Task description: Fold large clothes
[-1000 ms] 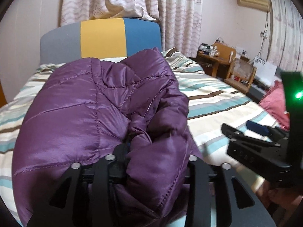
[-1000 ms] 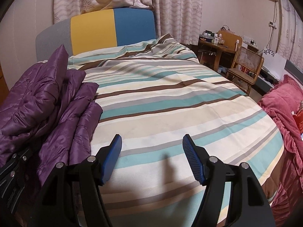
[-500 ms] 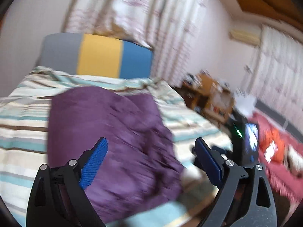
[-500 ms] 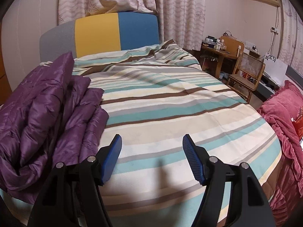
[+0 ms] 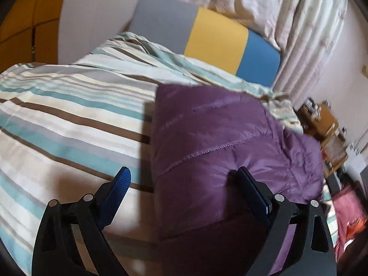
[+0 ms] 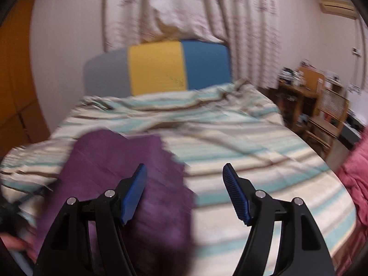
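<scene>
A purple quilted puffer jacket (image 5: 220, 138) lies folded in a bundle on the striped bed (image 5: 69, 115). My left gripper (image 5: 184, 184) is open and empty, above the jacket's near left edge, its right finger over the fabric. In the blurred right wrist view the jacket (image 6: 119, 165) lies at the lower left of the bed (image 6: 253, 161). My right gripper (image 6: 184, 184) is open and empty, above the jacket's right edge.
A grey, yellow and blue headboard (image 6: 161, 73) stands at the far end under patterned curtains (image 6: 184, 7). A wooden desk and chair (image 6: 322, 101) stand at the right. A pink quilt (image 6: 354, 174) lies beside the bed on the right.
My left gripper has let go of the jacket, opened and swung to the left. The jacket has dropped onto the bed. My right gripper has moved left toward the jacket, still open.
</scene>
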The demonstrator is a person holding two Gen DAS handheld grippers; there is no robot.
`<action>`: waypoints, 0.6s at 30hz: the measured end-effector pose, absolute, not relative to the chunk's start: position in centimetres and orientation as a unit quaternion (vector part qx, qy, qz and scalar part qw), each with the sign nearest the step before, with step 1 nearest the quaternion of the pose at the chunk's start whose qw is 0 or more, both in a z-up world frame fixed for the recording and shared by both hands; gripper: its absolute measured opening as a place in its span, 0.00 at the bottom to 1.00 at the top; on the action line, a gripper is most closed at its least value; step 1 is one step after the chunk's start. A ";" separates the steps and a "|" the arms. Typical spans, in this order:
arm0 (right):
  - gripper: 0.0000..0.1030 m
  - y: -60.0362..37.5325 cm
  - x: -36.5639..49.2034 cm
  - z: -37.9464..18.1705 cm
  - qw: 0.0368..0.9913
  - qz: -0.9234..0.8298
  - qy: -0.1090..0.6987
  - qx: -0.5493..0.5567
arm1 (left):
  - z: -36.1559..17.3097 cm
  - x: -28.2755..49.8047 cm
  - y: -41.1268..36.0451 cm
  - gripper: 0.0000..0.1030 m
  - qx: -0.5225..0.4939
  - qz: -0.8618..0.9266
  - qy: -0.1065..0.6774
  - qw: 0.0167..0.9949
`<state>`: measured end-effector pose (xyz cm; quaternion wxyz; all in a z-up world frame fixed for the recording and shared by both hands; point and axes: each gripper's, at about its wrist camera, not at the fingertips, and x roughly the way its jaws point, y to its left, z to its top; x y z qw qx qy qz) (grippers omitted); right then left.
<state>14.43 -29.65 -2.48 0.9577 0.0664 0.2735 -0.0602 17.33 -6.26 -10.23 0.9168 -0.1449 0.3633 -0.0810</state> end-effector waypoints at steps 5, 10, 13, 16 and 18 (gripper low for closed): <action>0.66 -25.3 20.1 -1.9 0.952 -0.007 0.300 0.060 | -10.9 17.2 -8.1 0.90 -0.141 -0.108 0.365 0.914; 0.64 -24.1 25.0 -5.3 0.941 -0.009 0.337 0.021 | -11.2 16.7 -10.4 0.90 -0.075 -0.120 0.354 0.924; 0.60 -25.5 26.7 -8.5 0.932 -0.007 0.362 0.017 | -11.6 17.1 -9.7 0.90 -0.093 -0.128 0.357 0.920; 0.60 -27.2 25.7 -11.5 0.928 -0.027 0.372 0.005 | -11.2 16.6 -10.6 0.90 -0.068 -0.142 0.349 0.924; 0.60 -28.3 24.3 -12.9 0.928 -0.055 0.369 0.011 | -11.0 16.1 -11.7 0.91 -0.037 -0.149 0.341 0.927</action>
